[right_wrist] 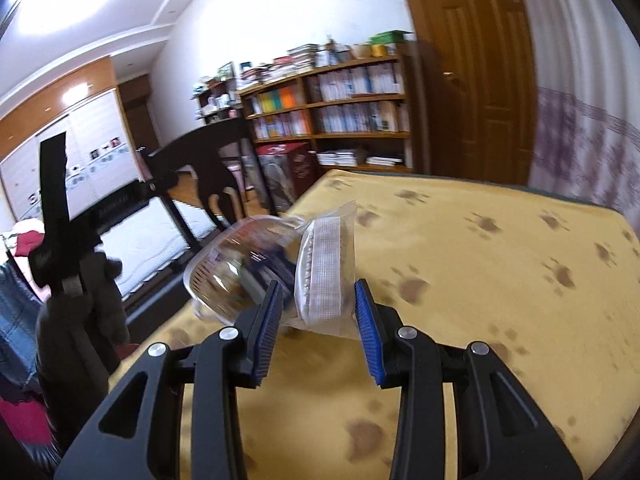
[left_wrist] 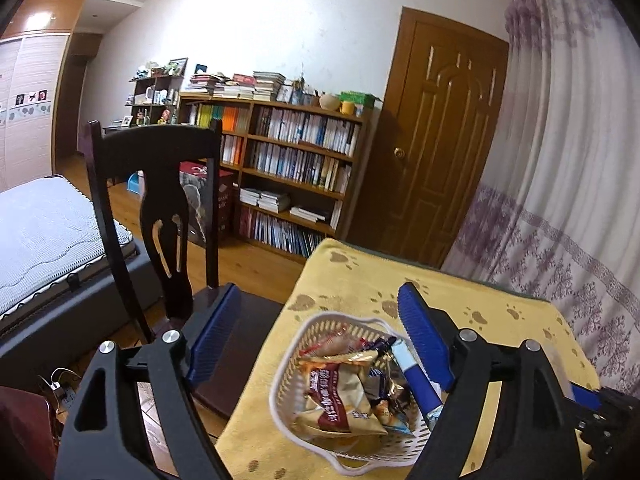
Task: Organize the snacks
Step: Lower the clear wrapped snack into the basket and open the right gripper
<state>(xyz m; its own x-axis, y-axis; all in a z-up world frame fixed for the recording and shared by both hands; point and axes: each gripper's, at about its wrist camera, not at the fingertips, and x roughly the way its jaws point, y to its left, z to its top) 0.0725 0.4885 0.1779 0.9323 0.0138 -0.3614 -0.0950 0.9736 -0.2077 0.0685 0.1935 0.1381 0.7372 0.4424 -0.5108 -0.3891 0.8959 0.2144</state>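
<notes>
Clearly the clear-wrapped wafer packet (right_wrist: 324, 276) was light, crinkly and slippery, best pinched across its stiff middle; it stood between the half-open right tongs (right_wrist: 318, 330), contact uncertain, just beside the white basket (left_wrist: 288, 364) of snacks near the worktop's (right_wrist: 500, 280) left edge. Wide-open left tongs (left_wrist: 320, 344) straddled that basket, holding nothing.

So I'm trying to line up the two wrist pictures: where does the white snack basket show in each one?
Left wrist view: the white basket sits low and centre-right on the yellow cloth, full of wrapped snacks, between the open left gripper fingers.
Right wrist view: the basket is blurred, left of centre, at the cloth's left edge, just behind the clear packet between the right gripper fingers.
Shared landmark: the bookshelf beside the brown door.
</notes>
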